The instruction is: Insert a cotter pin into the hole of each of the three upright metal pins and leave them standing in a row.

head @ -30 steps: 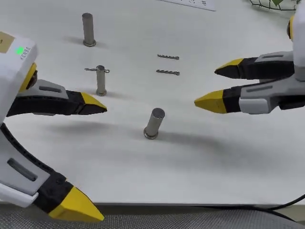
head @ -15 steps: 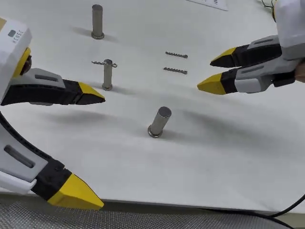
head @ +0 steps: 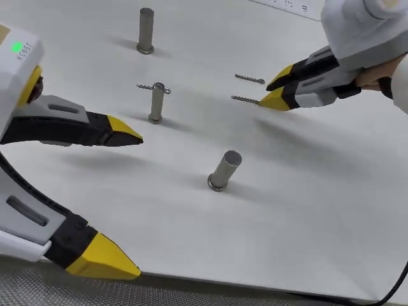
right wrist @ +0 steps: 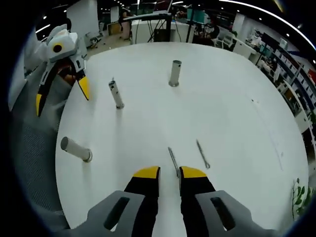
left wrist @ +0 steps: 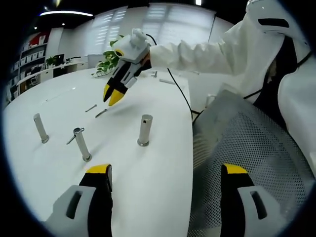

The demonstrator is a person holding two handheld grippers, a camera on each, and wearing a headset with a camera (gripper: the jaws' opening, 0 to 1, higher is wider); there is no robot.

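Observation:
Three metal pins stand upright on the white table: a far pin [head: 146,30], a middle pin [head: 156,102] with a cotter pin through its top, and a bare near pin [head: 225,170]. Two loose cotter pins lie side by side, one farther [head: 250,79] and one nearer [head: 242,99]. My right gripper [head: 273,90] is low over the table, its jaws slightly apart at the end of the nearer cotter pin [right wrist: 173,161], which lies in line with the gap between them. My left gripper [head: 127,201] hangs wide open and holds nothing, left of the near pin [left wrist: 144,129].
The table's front edge runs along the bottom, with a grey mesh surface [head: 191,296] beyond it. Bare table [head: 319,191] stretches right of the near pin. A person's white sleeve [left wrist: 197,47] reaches in behind the right gripper.
My right gripper has moved left and down to the loose cotter pins, and its jaws have narrowed. The left gripper has stayed put and wide open. The head camera has shifted.

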